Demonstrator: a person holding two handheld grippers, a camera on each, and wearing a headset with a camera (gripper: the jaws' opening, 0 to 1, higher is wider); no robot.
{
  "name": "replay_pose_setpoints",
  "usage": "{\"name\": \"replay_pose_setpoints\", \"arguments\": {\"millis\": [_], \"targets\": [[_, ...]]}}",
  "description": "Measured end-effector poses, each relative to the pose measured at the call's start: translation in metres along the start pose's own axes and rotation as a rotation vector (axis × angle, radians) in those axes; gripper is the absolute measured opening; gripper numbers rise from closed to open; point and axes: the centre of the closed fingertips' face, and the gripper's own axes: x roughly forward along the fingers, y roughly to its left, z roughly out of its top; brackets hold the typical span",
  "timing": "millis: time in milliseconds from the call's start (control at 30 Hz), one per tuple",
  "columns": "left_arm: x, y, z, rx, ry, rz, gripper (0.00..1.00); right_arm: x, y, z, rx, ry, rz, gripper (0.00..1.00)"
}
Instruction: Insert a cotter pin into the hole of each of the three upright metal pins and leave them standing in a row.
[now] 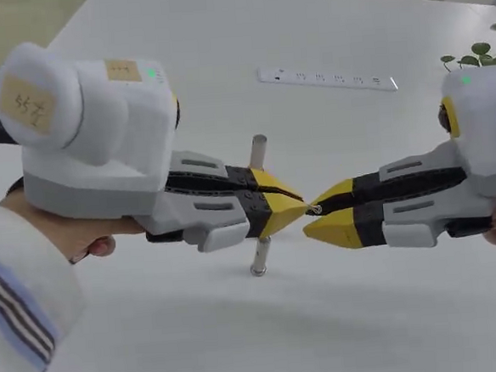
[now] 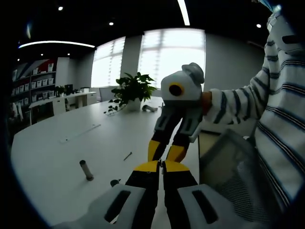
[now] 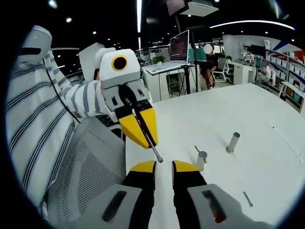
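My left gripper (image 1: 299, 208) comes in from the left, shut on a thin cotter pin (image 3: 156, 153) that sticks out past its yellow tips. The pin's looped end (image 1: 315, 208) lies between the tips of my right gripper (image 1: 314, 215), which faces it from the right with jaws open (image 3: 163, 167). Both are held above the white table. One upright metal pin (image 1: 257, 151) stands just behind the left gripper, a second (image 1: 260, 257) stands below it. The right gripper view has them as a near upright pin (image 3: 201, 160) and a far upright pin (image 3: 233, 142).
A loose cotter pin (image 3: 248, 199) lies on the table at the right, another loose pin (image 2: 127, 156) beyond the uprights. A white power strip (image 1: 326, 78) lies at the back, a potted plant (image 1: 475, 54) at the far right. A mesh chair (image 3: 90, 176) stands by the table edge.
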Motion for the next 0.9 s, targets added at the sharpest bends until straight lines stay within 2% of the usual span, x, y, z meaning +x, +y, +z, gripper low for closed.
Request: {"name": "replay_pose_setpoints", "arguments": {"millis": [100,233,300,600,767,833,867,900], "targets": [[0.001,-0.004,-0.002,0.024,0.011,-0.020,0.00,0.000,0.004,0.001,0.007,-0.011,0.018,0.07],[0.004,-0.009,-0.004,0.036,0.018,-0.044,0.00,0.001,0.011,-0.002,-0.014,0.006,0.040,0.04],[0.004,-0.008,-0.007,0.050,0.028,-0.045,0.00,0.002,0.014,-0.004,-0.021,0.016,0.042,0.00],[0.001,-0.009,-0.016,0.050,0.053,-0.060,0.00,0.001,0.019,-0.007,-0.052,0.034,0.056,0.00],[0.002,-0.007,-0.018,0.056,0.055,-0.056,0.00,0.001,0.017,-0.008,-0.061,0.040,0.046,0.00],[0.003,-0.003,-0.018,0.101,0.048,-0.045,0.00,0.001,0.016,-0.008,-0.063,0.038,0.038,0.00],[0.003,0.000,-0.020,0.118,0.056,-0.023,0.01,0.001,0.016,-0.008,-0.059,0.038,0.039,0.00],[0.003,0.001,-0.021,0.114,0.064,-0.020,0.02,0.000,0.016,-0.008,-0.057,0.037,0.039,0.00]]}}
